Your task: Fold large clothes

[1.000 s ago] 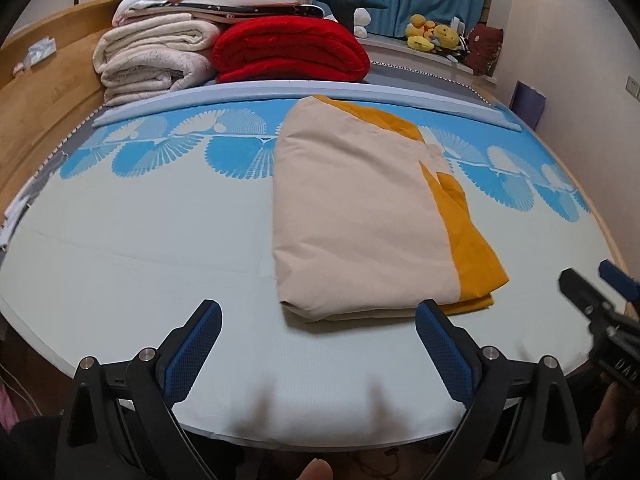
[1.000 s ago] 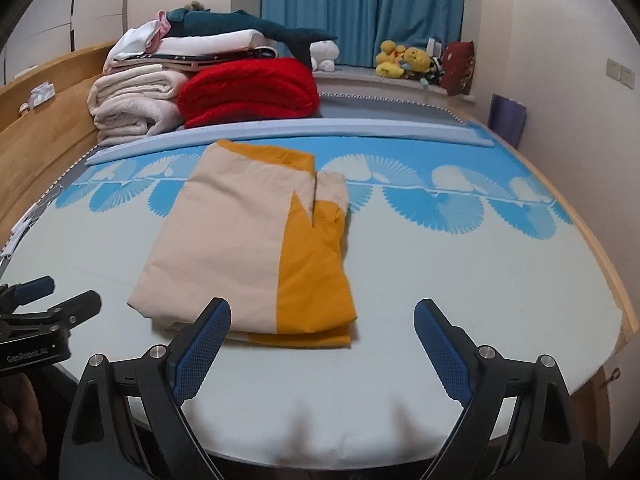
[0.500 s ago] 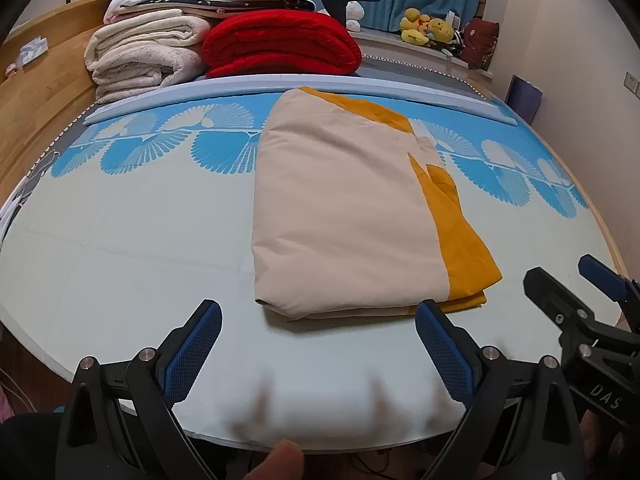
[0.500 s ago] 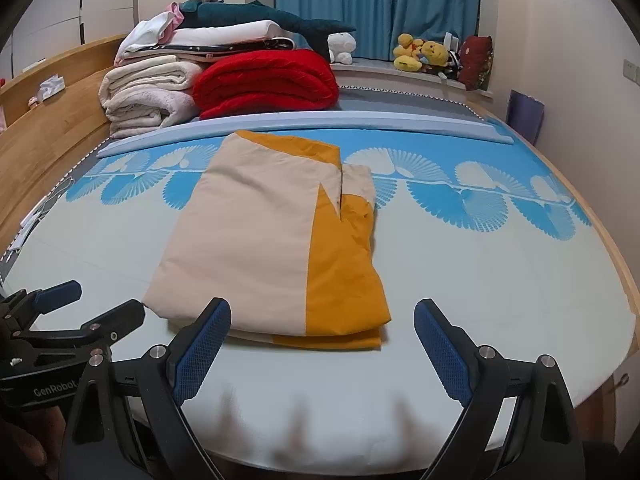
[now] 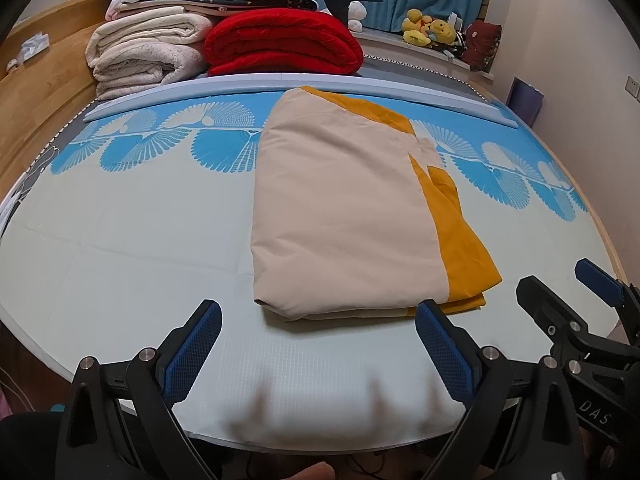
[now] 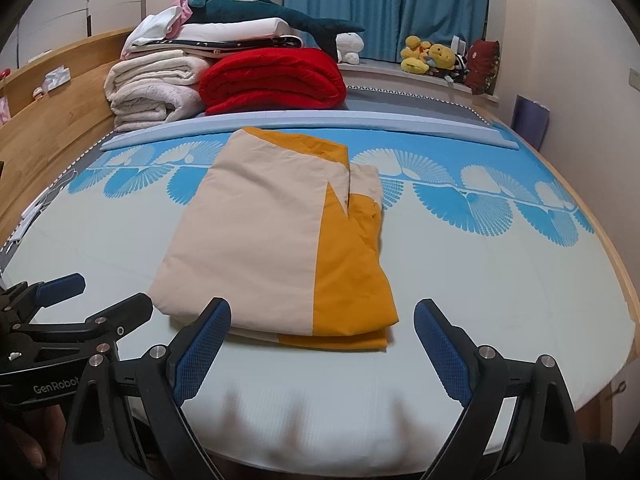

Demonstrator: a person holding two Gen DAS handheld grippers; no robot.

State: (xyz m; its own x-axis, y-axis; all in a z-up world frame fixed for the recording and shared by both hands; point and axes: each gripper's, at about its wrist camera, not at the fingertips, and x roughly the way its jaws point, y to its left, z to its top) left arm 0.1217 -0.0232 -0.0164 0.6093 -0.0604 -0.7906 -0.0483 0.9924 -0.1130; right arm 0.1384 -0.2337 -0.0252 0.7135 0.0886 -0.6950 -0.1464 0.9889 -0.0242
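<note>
A folded beige-and-orange quilt cover (image 5: 344, 216) lay on the blue-patterned mattress (image 5: 120, 248). The left gripper (image 5: 318, 344) and right gripper (image 6: 322, 340) hovered near its front edge, jaws spread wide, grasping nothing

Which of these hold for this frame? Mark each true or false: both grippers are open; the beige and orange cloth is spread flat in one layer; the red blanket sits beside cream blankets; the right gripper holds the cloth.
1. Both grippers are open. True: the left gripper and right gripper are spread with nothing between the fingers.
2. The beige and orange cloth lies in one layer. False: it is folded into a stacked bundle.
3. The red blanket sits beside the cream blankets. True.
4. The right gripper holds the cloth. False: it holds nothing.
</note>
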